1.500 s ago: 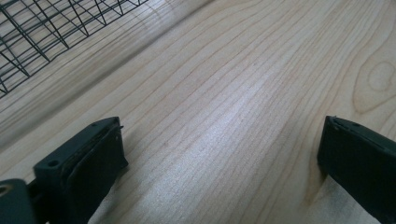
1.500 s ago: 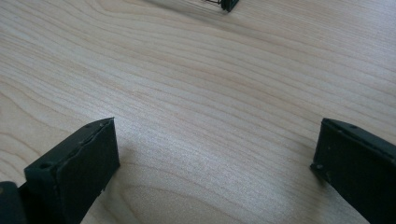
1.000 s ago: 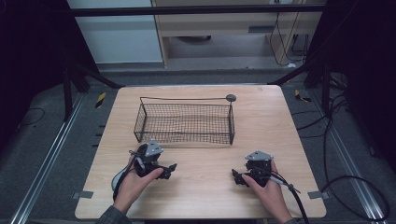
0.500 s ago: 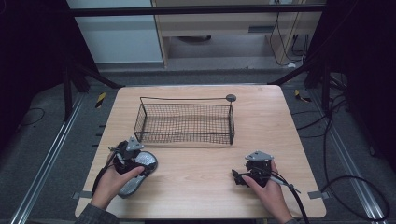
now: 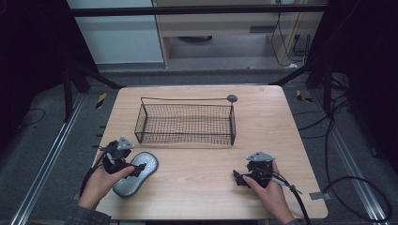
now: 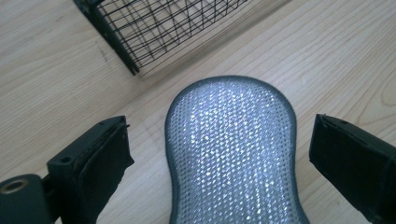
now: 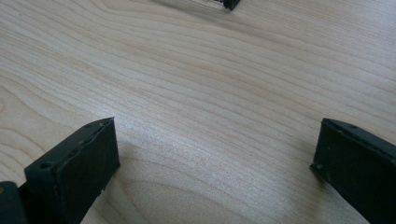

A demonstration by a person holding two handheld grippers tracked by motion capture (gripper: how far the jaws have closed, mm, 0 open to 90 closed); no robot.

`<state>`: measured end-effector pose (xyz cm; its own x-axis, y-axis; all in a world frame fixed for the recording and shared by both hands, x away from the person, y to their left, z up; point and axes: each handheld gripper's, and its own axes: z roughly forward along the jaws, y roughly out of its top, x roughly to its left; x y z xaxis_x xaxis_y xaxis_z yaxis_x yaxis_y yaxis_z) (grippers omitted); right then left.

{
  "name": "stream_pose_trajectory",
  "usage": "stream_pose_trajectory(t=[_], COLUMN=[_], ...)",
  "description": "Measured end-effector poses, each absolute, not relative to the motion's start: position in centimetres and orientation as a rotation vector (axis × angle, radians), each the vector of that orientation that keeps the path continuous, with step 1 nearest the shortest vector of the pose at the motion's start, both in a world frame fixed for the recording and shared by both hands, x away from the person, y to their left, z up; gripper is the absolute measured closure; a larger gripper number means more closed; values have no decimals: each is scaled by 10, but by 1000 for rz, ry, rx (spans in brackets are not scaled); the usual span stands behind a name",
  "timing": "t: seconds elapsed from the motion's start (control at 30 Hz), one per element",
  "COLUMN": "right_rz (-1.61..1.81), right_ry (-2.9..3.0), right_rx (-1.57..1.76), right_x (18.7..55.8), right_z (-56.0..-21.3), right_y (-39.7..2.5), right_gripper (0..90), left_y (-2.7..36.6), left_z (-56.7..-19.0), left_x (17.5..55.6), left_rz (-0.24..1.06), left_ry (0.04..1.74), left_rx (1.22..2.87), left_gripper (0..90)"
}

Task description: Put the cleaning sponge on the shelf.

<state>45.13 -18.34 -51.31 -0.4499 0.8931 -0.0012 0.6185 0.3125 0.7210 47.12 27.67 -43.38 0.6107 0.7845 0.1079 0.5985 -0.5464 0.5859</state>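
Observation:
A grey, glittering scrub pad lies flat on the wooden table near its front left. My left gripper is held open just over the pad's near end. In the left gripper view the pad lies between the two wide-apart jaws without touching either. My right gripper stands open at the front right, and the right gripper view has bare wood between its jaws.
An empty black wire basket stands at the table's middle back; its corner is just beyond the pad. A small grey disc lies behind the basket's right end. A cable trails from the right gripper.
My left gripper has moved left and slightly toward the front edge, and the pad now shows on the table by it. The right gripper has stayed put.

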Motion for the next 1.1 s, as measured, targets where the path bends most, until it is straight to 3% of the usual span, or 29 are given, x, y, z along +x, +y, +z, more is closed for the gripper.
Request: stream_pose_trajectory(t=[1.1], right_rz=[929], right_ry=[2185], right_rx=[1343], right_x=[451], right_z=[-513], right_y=[-183], right_gripper=[4], left_y=[283], left_z=[-446], left_x=[469], left_rz=[352], left_ry=[1161], left_rx=[2603], left_gripper=[66])
